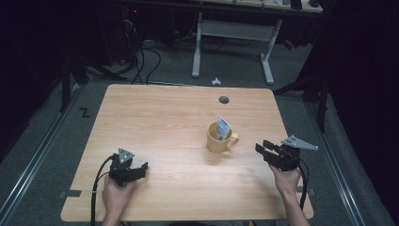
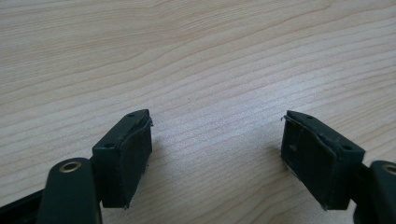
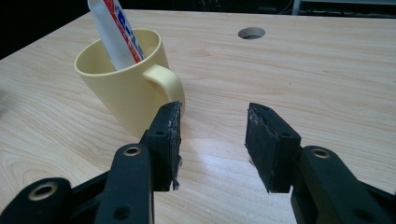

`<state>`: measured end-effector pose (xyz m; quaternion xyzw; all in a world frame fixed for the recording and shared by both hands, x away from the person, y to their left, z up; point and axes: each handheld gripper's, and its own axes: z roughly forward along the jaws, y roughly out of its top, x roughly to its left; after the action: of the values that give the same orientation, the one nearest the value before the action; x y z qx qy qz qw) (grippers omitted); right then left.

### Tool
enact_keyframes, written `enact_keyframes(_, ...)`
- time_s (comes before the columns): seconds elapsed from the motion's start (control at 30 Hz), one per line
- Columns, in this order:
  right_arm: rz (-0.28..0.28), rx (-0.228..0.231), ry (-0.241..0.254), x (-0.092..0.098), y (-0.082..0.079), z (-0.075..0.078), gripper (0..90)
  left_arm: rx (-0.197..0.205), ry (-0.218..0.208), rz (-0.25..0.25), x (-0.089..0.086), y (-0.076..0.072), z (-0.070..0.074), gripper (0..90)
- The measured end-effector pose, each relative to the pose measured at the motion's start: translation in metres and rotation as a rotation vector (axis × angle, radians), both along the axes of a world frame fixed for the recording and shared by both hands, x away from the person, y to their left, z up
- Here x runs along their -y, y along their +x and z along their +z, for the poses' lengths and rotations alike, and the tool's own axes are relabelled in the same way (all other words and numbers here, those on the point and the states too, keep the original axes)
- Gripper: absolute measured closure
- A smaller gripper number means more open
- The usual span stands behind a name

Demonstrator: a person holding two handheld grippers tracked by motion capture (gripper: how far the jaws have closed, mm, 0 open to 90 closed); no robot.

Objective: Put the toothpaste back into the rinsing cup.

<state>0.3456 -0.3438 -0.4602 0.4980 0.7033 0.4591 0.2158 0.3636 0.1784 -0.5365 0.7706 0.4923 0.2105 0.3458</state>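
A yellow mug [image 1: 218,138] stands upright right of the table's middle, its handle turned toward the right. A white tube with red and blue print [image 1: 224,127] leans inside it and sticks out above the rim. My right gripper [image 1: 264,149] hovers just right of the mug, open with nothing between its jaws. In the right gripper view the mug [image 3: 125,84] and its tube [image 3: 118,33] sit just beyond the left jaw, and the right gripper [image 3: 213,135] is wide apart. My left gripper [image 1: 140,168] rests near the front left, open over bare wood [image 2: 216,140].
The wooden table [image 1: 155,122] has a round cable hole [image 1: 224,100] near its far edge. Beyond the table stand a white desk frame [image 1: 233,42] and loose cables [image 1: 141,61] on grey carpet. A small white object [image 1: 216,81] lies on the floor behind the table.
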Motion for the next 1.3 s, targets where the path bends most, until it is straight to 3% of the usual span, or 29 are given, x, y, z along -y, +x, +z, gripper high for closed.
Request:
enact_keyframes(0.4,0.003,-0.027,-0.003,-0.004,0.001,-0.013,55.5,0.0,0.0,0.001,0.0,0.0,0.0,24.7)
enact_keyframes(0.77,0.014,-0.072,-0.035,-0.013,0.004,-0.031,55.6,0.0,0.0,0.001,0.0,0.0,0.0,24.7)
enact_keyframes(1.0,0.017,-0.073,-0.048,-0.016,0.006,-0.035,55.7,0.0,0.0,0.001,0.0,0.0,0.0,24.7)
enact_keyframes(1.3,0.02,-0.089,-0.101,-0.026,0.012,-0.045,55.4,0.0,0.0,0.001,0.0,0.0,0.0,24.7)
